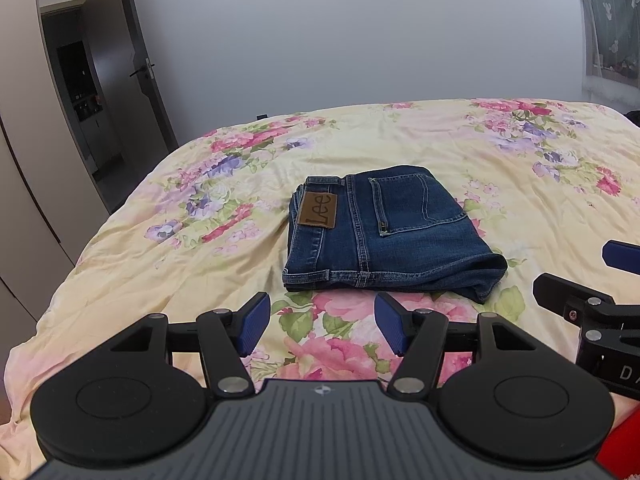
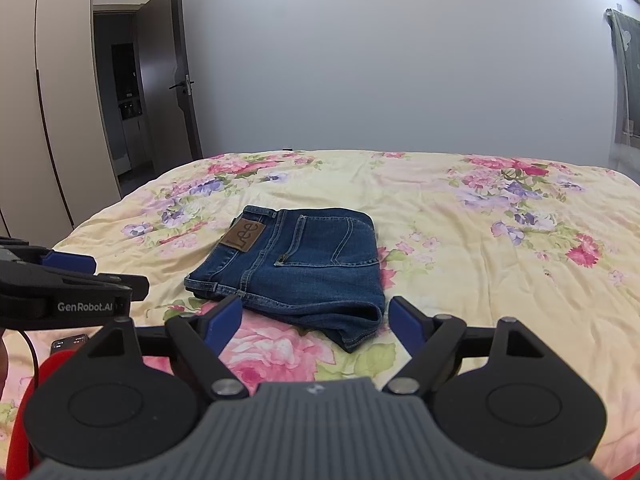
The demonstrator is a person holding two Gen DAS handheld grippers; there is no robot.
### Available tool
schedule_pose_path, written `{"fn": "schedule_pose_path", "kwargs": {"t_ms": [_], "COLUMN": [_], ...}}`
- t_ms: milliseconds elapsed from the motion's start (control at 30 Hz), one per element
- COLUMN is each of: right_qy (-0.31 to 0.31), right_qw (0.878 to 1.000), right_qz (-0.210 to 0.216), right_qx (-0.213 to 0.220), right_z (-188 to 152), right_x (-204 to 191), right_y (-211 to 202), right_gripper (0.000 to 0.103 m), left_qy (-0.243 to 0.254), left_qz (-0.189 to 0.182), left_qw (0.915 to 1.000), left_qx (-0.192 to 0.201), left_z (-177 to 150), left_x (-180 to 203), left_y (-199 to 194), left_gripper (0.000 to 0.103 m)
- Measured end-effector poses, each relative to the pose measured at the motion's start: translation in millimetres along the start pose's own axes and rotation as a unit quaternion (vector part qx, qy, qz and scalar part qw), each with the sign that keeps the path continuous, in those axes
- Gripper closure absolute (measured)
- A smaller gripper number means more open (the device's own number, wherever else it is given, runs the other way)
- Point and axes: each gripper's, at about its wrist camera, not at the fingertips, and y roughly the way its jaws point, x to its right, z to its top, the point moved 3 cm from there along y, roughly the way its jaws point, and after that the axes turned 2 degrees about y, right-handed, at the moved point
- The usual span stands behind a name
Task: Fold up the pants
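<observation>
Here one pair of jeans (image 1: pixel 392 236) lies folded into a compact, thick, roughly square bundle near the middle of the bed (image 1: pixel 400 140), seat side up. The denim is dark blue with pale contrast stitching; one back pocket (image 1: pixel 416 204) shows, with a single brown leather-look patch (image 1: pixel 318 210) reading "Lee" beside it at the waistband. The folded edge nearest the cameras bulges in soft rolled layers.

Under it is one bedspread, pale yellow and smooth with shallow wrinkles, printed with pink and purple flower clusters and green leaves.

Two grippers sit at the near edge, neither touching the jeans. The left gripper (image 1: pixel 320 326) has black angular linkage arms, two round black discs and two blue ribbed pads; its jaws stand wide with only bedspread between them. The right gripper (image 2: pixel 314 320) is the same build, jaws also wide and empty, the near corner of the bundle just beyond its fingertips. Each shows from the side in the other's view.

One phone (image 2: pixel 70 342) lies by the left gripper, near a red object (image 2: pixel 24 400) with a thin cable. Beyond the bed are a plain grey wall (image 2: pixel 380 60), one dark open door (image 2: pixel 176 72), beige wardrobe panels (image 2: pixel 48 100) and a patterned curtain (image 1: pixel 608 8).
</observation>
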Motion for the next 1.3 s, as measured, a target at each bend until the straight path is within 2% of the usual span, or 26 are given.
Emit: {"fn": "schedule_pose_path", "kwargs": {"t_ms": [800, 1300], "right_qy": [0.012, 0.010], "right_qw": [1.000, 1.000], "right_qz": [-0.010, -0.012], "right_qx": [-0.008, -0.007], "right_z": [1.0, 0.9], "right_x": [-1.2, -2.2], "right_y": [3.1, 1.4], "right_gripper": [0.024, 0.024], "left_qy": [0.011, 0.019], "left_qz": [-0.001, 0.006], "left_qw": [0.9999, 0.9998], "left_qx": [-0.005, 0.007], "left_z": [-4.4, -3.4], "left_x": [0.5, 1.2], "left_y": [0.7, -4.1], "left_gripper": [0.031, 0.029]}}
